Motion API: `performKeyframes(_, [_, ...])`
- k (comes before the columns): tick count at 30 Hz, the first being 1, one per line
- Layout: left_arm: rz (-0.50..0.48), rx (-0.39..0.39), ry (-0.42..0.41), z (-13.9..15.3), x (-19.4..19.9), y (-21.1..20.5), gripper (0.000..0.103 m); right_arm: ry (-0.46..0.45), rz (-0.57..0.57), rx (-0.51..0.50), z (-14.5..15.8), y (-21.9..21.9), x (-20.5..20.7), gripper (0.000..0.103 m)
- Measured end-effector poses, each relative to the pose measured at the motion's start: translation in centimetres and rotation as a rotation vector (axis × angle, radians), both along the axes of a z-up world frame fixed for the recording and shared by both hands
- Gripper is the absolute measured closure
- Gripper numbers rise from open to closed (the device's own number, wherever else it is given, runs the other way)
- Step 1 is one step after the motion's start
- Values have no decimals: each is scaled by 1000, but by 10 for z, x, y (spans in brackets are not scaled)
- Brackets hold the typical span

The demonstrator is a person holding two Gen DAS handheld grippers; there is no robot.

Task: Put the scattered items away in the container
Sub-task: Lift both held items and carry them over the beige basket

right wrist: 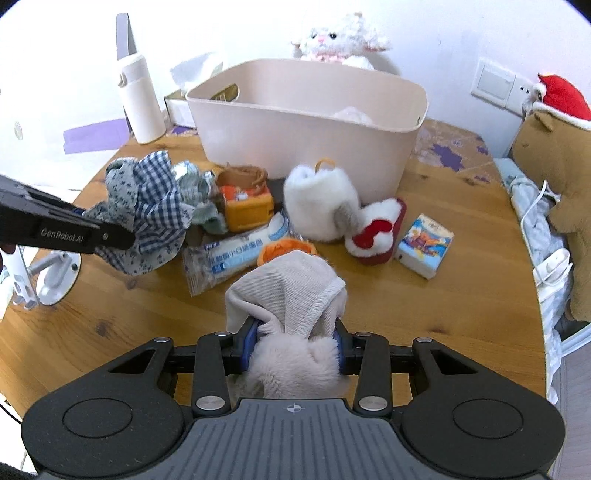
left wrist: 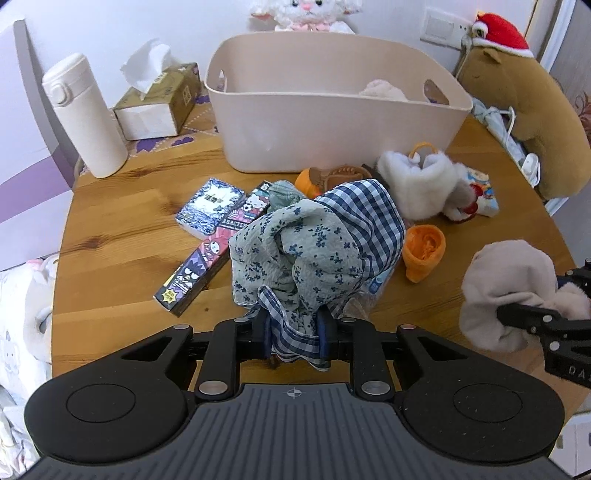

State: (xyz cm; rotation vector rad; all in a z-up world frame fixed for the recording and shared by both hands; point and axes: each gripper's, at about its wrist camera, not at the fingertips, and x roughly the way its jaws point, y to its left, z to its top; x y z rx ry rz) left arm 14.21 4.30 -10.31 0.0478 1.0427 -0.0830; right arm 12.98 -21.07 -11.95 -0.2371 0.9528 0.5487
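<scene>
My left gripper (left wrist: 293,341) is shut on a blue checked and floral cloth (left wrist: 314,247), held above the wooden table (left wrist: 122,236); the cloth also shows in the right wrist view (right wrist: 147,210). My right gripper (right wrist: 295,345) is shut on a beige fleece-lined sock (right wrist: 288,295), also seen in the left wrist view (left wrist: 509,291). The beige container (left wrist: 332,122) stands at the back of the table with a pale fluffy item inside. Scattered before it lie a white fluffy pouch (right wrist: 321,203), a red-and-white slipper (right wrist: 376,232), an orange sock (left wrist: 423,251), tissue packs (right wrist: 424,243) and a cartoon box (left wrist: 210,254).
A white flask (left wrist: 83,114) and a tissue box (left wrist: 159,99) stand at the back left. A brown plush (left wrist: 524,110) and a power strip (left wrist: 517,147) sit at the right edge. A white plush (left wrist: 303,11) stands behind the container. A plastic packet (right wrist: 236,254) and an orange box (right wrist: 247,203) lie mid-table.
</scene>
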Motion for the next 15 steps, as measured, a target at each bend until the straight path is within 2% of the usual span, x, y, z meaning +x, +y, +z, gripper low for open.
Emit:
performKeyframes(8, [12,-4,-51,19,-6,2,81,-55,-23,26,24,-5,7,67])
performKeyframes(15, [5,-8,-111,41,4,1,81,-109,-44,42,43,-8,28,67])
